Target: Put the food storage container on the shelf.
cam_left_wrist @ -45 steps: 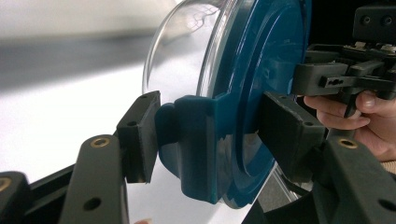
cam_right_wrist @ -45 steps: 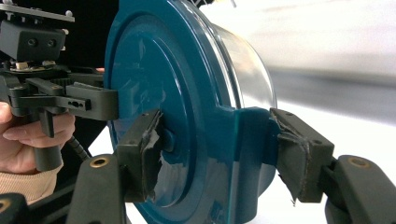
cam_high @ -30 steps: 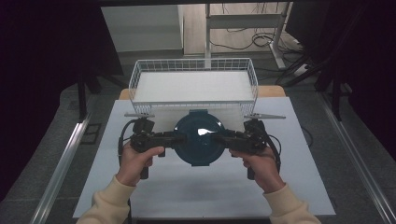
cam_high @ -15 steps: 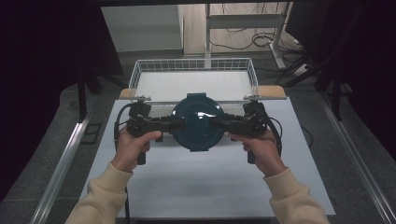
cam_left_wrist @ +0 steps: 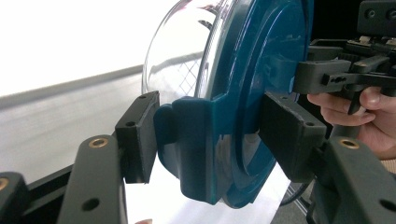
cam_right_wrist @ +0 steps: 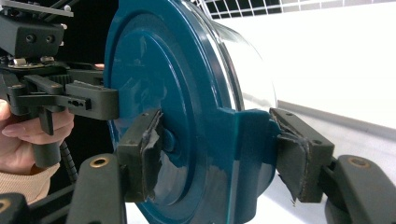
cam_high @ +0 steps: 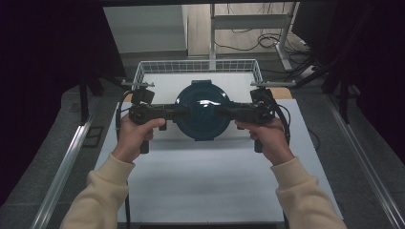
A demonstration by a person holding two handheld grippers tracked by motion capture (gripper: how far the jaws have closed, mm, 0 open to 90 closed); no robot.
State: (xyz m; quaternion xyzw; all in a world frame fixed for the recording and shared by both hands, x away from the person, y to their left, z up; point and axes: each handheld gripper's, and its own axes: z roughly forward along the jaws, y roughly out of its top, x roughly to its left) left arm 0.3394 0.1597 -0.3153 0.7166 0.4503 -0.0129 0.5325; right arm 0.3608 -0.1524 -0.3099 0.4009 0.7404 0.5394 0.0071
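White table (cam_high: 200, 181) | both tongs (cam_high: 173, 112) (cam_high: 228, 112) clamp teal-lidded bowl (cam_high: 203, 112) by side tabs | forearms outstretched

Lidded bowl (cam_left_wrist: 243, 93) cut off by top edge in both gripper views, basket (cam_high: 198, 67) front wall hidden behind it

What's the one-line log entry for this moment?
left gripper: shut on lidded bowl | right gripper: shut on lidded bowl | bowl: lifted, near wire basket

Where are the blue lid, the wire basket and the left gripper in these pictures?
blue lid (cam_high: 202, 112): high view, middle of its top face.
wire basket (cam_high: 191, 66): high view, far wall.
left gripper (cam_left_wrist: 210, 135): left gripper view, between its fingertips.
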